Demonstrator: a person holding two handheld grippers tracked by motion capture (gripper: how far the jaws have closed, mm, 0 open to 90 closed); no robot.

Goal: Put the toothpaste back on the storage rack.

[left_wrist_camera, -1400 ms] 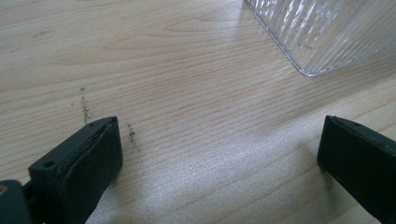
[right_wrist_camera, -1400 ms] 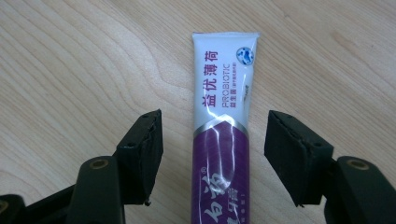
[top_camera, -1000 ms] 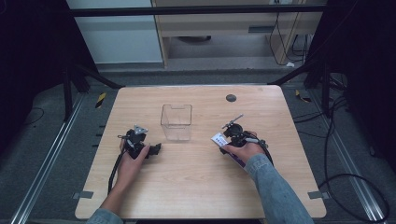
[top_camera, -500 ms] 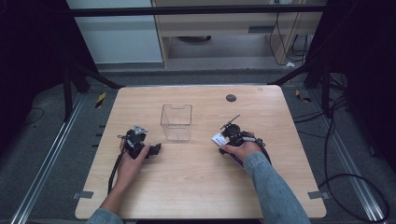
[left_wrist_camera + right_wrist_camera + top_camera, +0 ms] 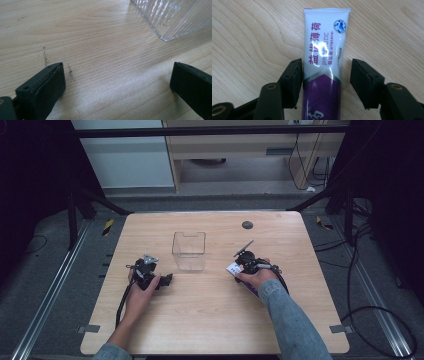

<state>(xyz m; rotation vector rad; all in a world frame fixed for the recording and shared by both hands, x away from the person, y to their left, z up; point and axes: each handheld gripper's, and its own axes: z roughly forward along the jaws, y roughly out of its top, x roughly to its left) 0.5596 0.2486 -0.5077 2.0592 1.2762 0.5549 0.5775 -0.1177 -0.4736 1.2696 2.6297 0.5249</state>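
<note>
A white and purple toothpaste tube [image 5: 325,37] lies flat on the wooden table [image 5: 200,320], right of centre [image 5: 231,268]. My right gripper [image 5: 325,67] straddles it. Its jaws have just been closing, with the tube between them. The left pad touches the tube's edge and a gap remains at the right pad, so the right gripper [image 5: 239,270] stands open. My left gripper [image 5: 167,279] rests on the table, its jaws wide apart [image 5: 117,72] with bare wood between them. A clear ribbed plastic box [image 5: 189,251] stands just beyond it [image 5: 172,17].
A small dark round disc [image 5: 247,225] lies near the table's far edge. Both forearms come in from the near edge. Cables trail over the floor at the right [image 5: 370,310].
The right hand has edged slightly to the left along the tube. The left hand and the clear box have stayed put.
</note>
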